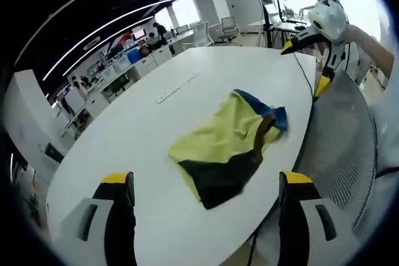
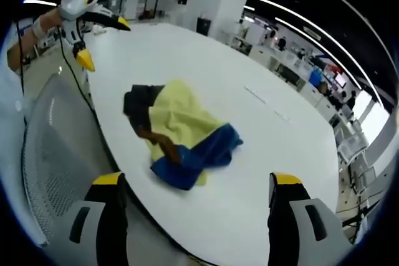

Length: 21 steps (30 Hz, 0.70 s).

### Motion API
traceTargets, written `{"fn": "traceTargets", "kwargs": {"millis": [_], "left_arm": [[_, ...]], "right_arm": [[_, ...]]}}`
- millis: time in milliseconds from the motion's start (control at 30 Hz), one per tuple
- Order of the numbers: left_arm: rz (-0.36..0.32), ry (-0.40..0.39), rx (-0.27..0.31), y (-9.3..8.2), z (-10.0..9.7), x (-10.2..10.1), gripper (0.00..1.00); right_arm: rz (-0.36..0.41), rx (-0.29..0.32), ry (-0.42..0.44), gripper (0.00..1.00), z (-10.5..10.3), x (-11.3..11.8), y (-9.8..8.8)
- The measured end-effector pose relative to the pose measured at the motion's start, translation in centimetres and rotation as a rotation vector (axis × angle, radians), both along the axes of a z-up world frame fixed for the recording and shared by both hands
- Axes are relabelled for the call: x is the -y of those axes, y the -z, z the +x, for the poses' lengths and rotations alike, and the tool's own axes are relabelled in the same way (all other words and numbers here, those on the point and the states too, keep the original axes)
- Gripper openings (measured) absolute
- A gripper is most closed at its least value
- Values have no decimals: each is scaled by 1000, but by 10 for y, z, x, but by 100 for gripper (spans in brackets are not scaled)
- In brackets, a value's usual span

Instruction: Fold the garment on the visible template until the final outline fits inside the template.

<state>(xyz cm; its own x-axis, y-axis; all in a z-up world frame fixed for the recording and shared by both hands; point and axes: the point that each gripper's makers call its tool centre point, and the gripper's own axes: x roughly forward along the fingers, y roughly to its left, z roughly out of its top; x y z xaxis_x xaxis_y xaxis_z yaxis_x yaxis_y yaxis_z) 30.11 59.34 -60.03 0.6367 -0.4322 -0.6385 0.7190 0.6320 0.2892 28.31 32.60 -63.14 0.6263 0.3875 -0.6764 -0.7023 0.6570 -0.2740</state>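
Right now the garment (image 1: 232,147) lies crumpled on the white bench (image 1: 143,147), close to the bench's near curved edge and not flat at all. It is mostly pale yellow, bunched into soft ridges across the middle. At one end of the garment there is a black panel (image 1: 219,180), spread roughly flat and pointing toward the bench edge. At the opposite end a blue part (image 1: 265,109) peeks out, folded over itself, and a thin brown strip (image 1: 262,134) runs between the yellow and the dark cloth. In the right gripper view the garment (image 2: 177,132) shows the same colours from the other side: blue nearest, yellow in the middle, black farthest.

Left tool (image 1: 206,207): jaws wide apart, holding nothing, hanging short of the garment with bare bench between them. Right tool (image 2: 196,207): also spread wide, empty, on the blue side of the garment and not touching it. Each tool also appears in the other's view, held up in a hand beyond the garment, its yellow-tipped jaws parted.

Just beside the garment, past the bench edge, stands a grey mesh chair (image 1: 346,154). A dark cable (image 1: 307,78) runs over the bench edge near the garment. Well beyond the garment, faint strips (image 1: 177,88) lie on the bench surface.
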Motion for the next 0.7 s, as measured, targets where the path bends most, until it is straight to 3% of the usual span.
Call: {"fn": "traceTargets", "kwargs": {"millis": [333,567,700], "left_arm": [[17,104,-4,12,2,17,80],[16,147,-48,31,6,28,72],[23,193,-28,35,7,35,69]], "right_arm": [[38,-25,-48,87,6,-13,16],[96,-49,-79,78,6,-25,24],[95,-52,-78,77,8,-27,28]]}}
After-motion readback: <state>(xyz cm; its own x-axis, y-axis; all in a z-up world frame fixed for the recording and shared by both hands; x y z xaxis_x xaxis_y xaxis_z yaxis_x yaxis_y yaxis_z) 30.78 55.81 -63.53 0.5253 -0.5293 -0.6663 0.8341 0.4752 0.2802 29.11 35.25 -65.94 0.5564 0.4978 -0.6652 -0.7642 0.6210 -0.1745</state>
